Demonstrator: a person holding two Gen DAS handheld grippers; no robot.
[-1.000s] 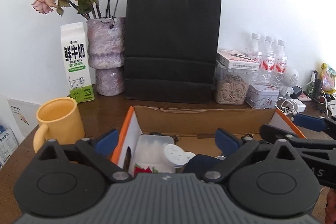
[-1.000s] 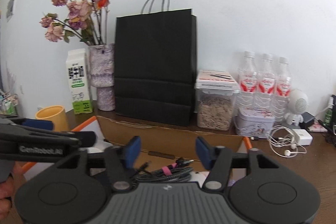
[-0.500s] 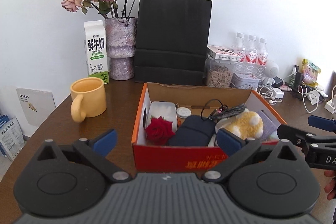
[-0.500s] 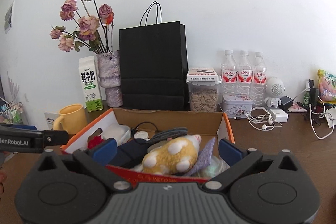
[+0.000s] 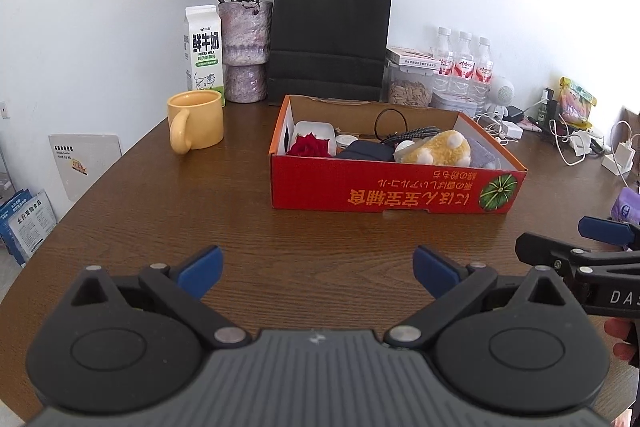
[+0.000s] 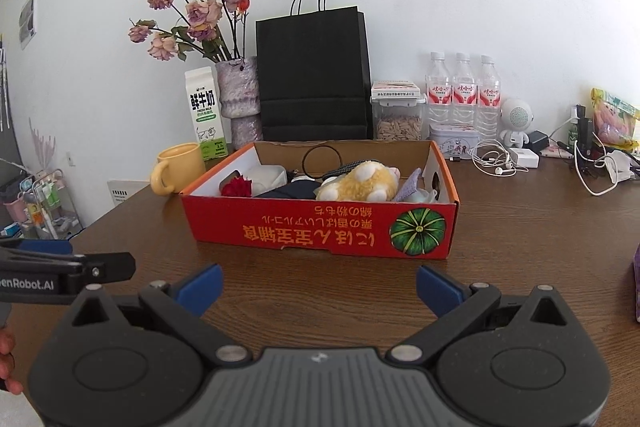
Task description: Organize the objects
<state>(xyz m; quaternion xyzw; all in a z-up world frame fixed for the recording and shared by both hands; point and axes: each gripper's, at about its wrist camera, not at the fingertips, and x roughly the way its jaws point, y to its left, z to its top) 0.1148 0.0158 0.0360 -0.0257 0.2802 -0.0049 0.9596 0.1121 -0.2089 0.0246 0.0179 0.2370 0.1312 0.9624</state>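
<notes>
The red box sits mid-surface, already packed — a plush toy, a dark pouch and a red rose lie inside. Both the left tool and the right tool hang short of it, spread wide and empty. Probably nothing remains to pack, though the surface's right edge is hard to read — keep both tools clear of the box wall.

A black paper bag stood at the back edge of the worktop, against the wall. Left of it were a vase of dried roses and a milk carton, with a yellow mug just before the carton. Right of the bag stood a jar of seeds and three water bottles, then a tangle of white cables.
</notes>
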